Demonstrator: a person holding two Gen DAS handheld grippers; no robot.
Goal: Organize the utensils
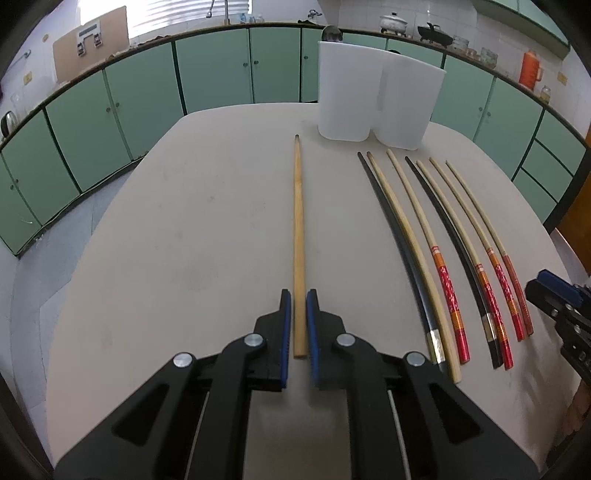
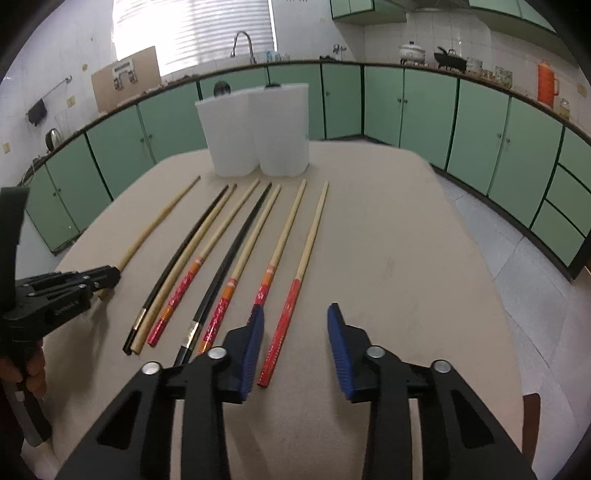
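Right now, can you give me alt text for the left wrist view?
The left hand-held gripper is shut on a plain wooden chopstick lying on the beige table. Seven more chopsticks lie to its right, a white two-compartment holder behind them.

Daylight glares through the blinds (image 2: 192,33), soft shadows, fisheye bending and dark vignette at edges.

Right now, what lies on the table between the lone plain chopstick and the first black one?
Nothing: the left wrist view shows bare table between the plain chopstick and the black chopstick.
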